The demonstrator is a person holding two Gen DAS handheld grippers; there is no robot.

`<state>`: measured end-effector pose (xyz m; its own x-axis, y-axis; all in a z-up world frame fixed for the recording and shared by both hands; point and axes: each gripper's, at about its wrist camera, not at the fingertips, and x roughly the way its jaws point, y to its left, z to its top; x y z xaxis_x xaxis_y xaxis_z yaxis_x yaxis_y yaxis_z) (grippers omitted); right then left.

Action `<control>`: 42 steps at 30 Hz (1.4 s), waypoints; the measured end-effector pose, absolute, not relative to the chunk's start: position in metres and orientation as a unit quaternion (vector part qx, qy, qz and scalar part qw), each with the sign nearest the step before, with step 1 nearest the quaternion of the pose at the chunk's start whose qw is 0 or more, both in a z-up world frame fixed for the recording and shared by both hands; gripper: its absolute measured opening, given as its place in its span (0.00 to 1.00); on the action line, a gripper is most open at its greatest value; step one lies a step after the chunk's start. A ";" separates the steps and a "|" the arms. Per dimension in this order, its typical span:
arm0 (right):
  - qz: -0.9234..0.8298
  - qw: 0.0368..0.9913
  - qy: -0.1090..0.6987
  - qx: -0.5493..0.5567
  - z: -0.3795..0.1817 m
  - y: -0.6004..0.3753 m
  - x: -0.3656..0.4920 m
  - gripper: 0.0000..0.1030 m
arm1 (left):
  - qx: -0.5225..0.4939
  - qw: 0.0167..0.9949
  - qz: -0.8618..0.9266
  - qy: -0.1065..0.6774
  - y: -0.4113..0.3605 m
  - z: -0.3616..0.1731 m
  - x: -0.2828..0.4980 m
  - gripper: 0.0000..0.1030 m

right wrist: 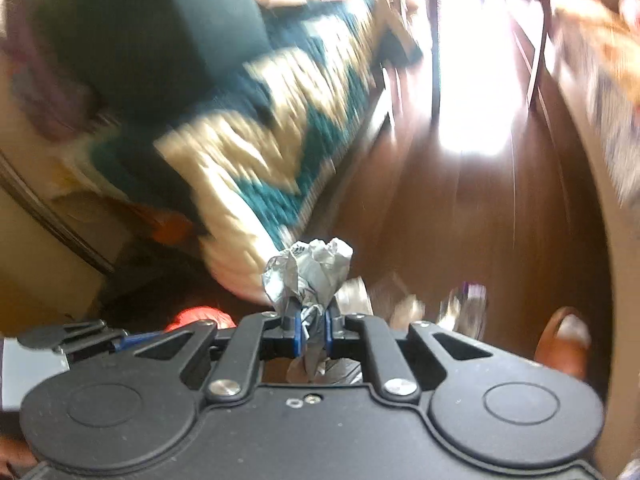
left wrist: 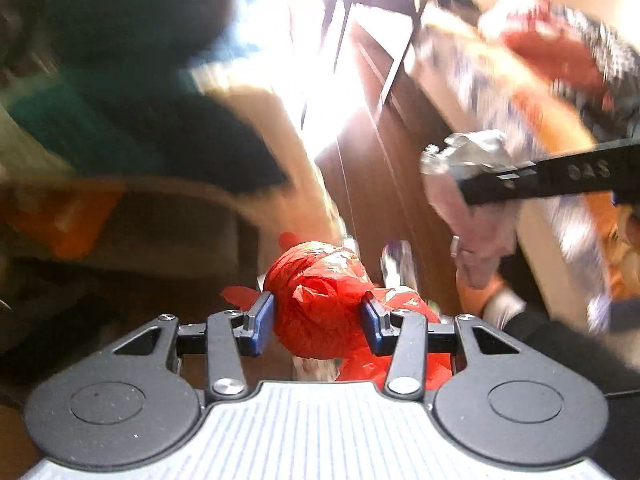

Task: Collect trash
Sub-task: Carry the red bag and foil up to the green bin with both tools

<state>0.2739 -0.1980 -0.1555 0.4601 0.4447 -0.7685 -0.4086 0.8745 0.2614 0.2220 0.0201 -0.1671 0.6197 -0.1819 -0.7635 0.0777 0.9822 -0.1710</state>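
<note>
Red bag [left wrist: 318,296] pinched in left tool [left wrist: 318,318], contents hidden.

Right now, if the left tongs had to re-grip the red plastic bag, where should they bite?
Probably where they hold it now: the bunched, crumpled bulge of the red plastic bag, with the left tongs coming from behind and one pad on each side. The loose flaps below would likely slip.
</note>
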 end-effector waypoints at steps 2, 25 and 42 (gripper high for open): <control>0.258 0.866 0.428 0.014 -0.120 -0.197 0.269 0.09 | -0.060 0.912 -0.063 0.400 0.032 -0.131 0.217 0.43; 0.288 0.943 0.143 0.089 0.185 -0.092 0.347 0.09 | 0.053 0.980 0.178 0.067 0.104 0.211 0.298 0.43; 0.299 0.917 0.249 0.089 0.113 -0.047 0.431 0.14 | 0.079 0.959 0.169 0.213 0.136 0.135 0.409 0.45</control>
<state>0.4312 -0.0468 0.1133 0.6969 0.5925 -0.4041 -0.5041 0.8055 0.3116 0.4088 0.1357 0.1355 0.8520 0.3579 -0.3821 -0.2905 0.9304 0.2237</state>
